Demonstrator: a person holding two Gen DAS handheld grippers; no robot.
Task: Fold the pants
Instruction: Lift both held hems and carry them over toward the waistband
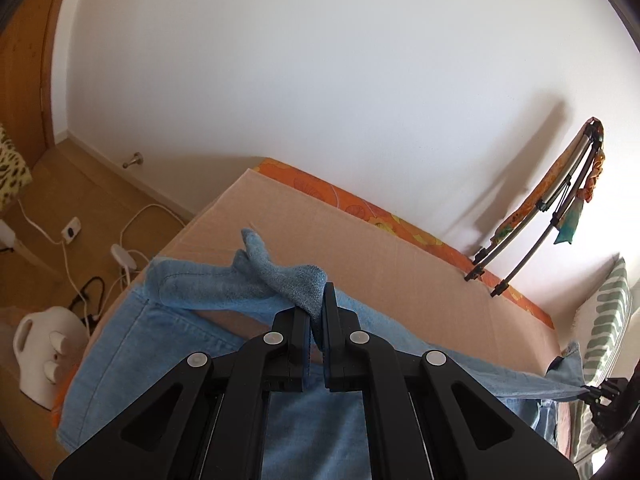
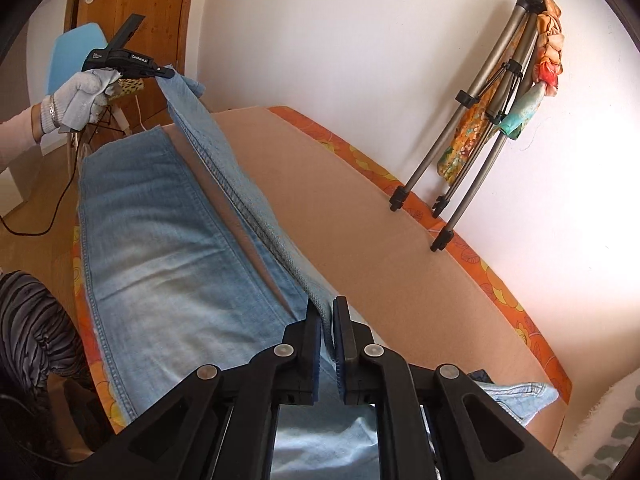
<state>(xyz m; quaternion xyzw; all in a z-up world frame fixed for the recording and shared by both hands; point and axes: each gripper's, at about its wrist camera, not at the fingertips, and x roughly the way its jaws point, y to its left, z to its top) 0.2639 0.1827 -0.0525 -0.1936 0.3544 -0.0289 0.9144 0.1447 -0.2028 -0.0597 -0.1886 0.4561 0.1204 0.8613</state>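
Observation:
Light blue denim pants (image 2: 160, 248) lie along a brown cardboard sheet (image 2: 360, 220) on a bed. My left gripper (image 1: 318, 312) is shut on the hem end of the upper pant leg (image 1: 296, 280), lifted above the board; it also shows far off in the right wrist view (image 2: 166, 73), held by a gloved hand. My right gripper (image 2: 327, 316) is shut on the seam edge of the same leg (image 2: 248, 208), which stretches taut between the two grippers. The lower leg (image 1: 132, 344) lies flat beneath.
A tripod (image 2: 472, 136) draped with orange cloth stands on the orange floral bedspread (image 2: 500, 288) by the white wall. A white appliance (image 1: 44, 356), cables and a power strip (image 1: 72, 230) are on the wooden floor at left. A pillow (image 1: 608, 320) lies at right.

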